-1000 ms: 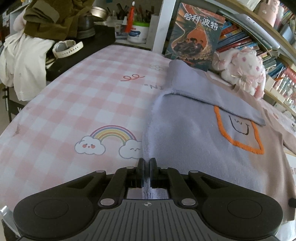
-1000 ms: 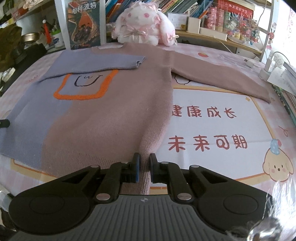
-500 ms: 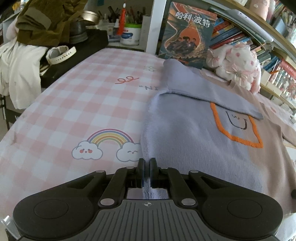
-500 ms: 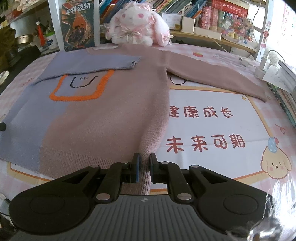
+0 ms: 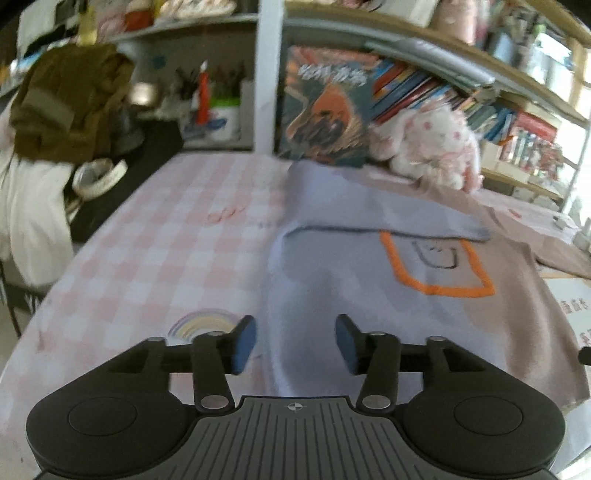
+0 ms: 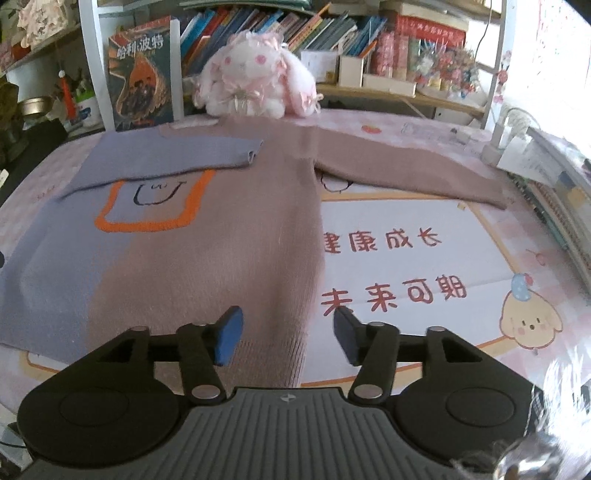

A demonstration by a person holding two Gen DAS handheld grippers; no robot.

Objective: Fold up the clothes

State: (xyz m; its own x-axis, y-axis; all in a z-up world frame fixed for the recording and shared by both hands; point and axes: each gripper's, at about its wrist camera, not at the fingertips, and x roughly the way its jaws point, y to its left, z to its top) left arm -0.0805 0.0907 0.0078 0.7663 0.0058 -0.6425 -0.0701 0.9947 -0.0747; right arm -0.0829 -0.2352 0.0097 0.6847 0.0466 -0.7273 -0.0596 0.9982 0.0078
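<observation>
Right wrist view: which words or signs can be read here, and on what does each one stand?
"哈利·波特": on the book cover leaning against the shelf post.
"健康成长": red, upper line on the white mat; first character half hidden by the sweater.
"未来可期": red, lower line on that mat.
Book spines and shelf boxes: too small to read.

The left gripper [image 5: 294, 341] hangs just above the sweater's [image 5: 332, 295] hem, jaws spread wide; the right gripper [image 6: 288, 334] likewise, over the hem's other end.

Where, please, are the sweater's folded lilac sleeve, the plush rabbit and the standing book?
folded lilac sleeve [image 6: 177, 157], right wrist view, mid-sleeve.
plush rabbit [image 6: 251, 77], right wrist view, its face.
standing book [image 6: 142, 79], right wrist view, front cover.
</observation>
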